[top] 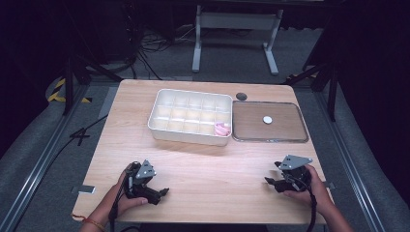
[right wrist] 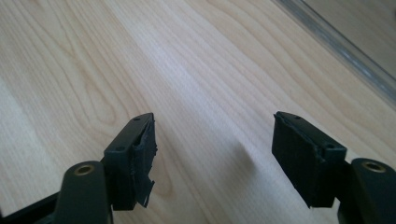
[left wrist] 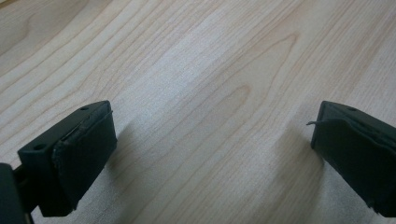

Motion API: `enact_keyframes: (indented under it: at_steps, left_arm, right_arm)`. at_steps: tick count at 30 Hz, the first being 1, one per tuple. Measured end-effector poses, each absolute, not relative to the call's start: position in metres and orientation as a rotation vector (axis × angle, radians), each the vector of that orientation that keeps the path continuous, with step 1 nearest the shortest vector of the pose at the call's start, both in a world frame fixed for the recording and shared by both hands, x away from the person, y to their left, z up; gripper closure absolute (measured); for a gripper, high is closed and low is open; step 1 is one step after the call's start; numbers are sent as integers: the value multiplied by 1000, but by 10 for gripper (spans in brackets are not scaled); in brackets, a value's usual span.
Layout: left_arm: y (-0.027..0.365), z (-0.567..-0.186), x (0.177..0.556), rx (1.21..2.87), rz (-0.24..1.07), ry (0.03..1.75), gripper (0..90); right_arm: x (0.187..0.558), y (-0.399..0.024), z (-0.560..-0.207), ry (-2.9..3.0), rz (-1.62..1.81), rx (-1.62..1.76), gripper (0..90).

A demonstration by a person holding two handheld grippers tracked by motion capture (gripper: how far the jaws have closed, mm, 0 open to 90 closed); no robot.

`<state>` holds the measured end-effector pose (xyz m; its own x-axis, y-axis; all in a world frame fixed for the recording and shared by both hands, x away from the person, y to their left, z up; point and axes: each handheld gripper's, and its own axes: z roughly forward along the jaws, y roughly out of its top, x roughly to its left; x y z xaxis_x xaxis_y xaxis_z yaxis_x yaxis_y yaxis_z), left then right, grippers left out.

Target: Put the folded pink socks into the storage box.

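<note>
Both open claws hover over pale wood-grain table (top: 203,169).

Black tongs (top: 164,192) and (top: 269,181) hovered over the pale wood-grained table (top: 212,169); beyond them sat a white divided box (top: 167,130) holding something pink (top: 222,128).

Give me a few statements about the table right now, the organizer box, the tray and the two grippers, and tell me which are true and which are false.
1. A pink thing lies in a near corner compartment of the white box. True.
2. The tray holds three white discs. False: one white disc lies in it.
3. The left gripper is open with only bare table between its jaws. True.
4. The right gripper grips the disc. False: its jaws are open and hold nothing.
5. The tray sits left of the box. False: it sits to the right.
</note>
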<state>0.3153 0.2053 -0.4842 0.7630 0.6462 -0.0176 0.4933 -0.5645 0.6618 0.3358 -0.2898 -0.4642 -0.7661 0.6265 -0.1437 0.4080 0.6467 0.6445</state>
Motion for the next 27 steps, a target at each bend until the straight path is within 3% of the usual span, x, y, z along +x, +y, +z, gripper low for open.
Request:
enact_keyframes:
  at_steps: [27]
  left_arm:
    - [205, -484, 316, 2292, 305, 847, 1]
  right_arm:
    - [324, -322, -486, 2408, 1077, 1019, 224]
